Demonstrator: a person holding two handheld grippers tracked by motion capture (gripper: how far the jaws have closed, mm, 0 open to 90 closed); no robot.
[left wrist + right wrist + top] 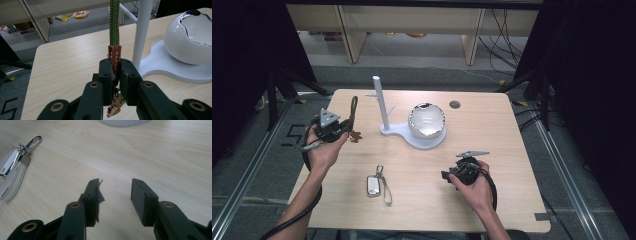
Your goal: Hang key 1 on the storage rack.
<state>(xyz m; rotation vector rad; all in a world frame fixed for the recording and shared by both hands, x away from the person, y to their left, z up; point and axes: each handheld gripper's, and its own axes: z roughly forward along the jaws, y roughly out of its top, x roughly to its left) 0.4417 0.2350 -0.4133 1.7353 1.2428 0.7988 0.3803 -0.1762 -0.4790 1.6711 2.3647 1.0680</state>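
One light, floppy green cord (114,22) stands above the bench's (492,130) left edge, pinched at its stiff copper collar (114,58), the sensible hold, by the left hand-held gripper (115,75), while the right hand-held gripper (115,195) rests wide and empty.

Two black two-jaw grippers are showing: the left gripper (346,126) and the right gripper (446,175). One green braided rope keychain (114,27), one silver car key fob (373,186), one white post stand (379,100) and one white egg-shaped dish (427,120) are sitting there.
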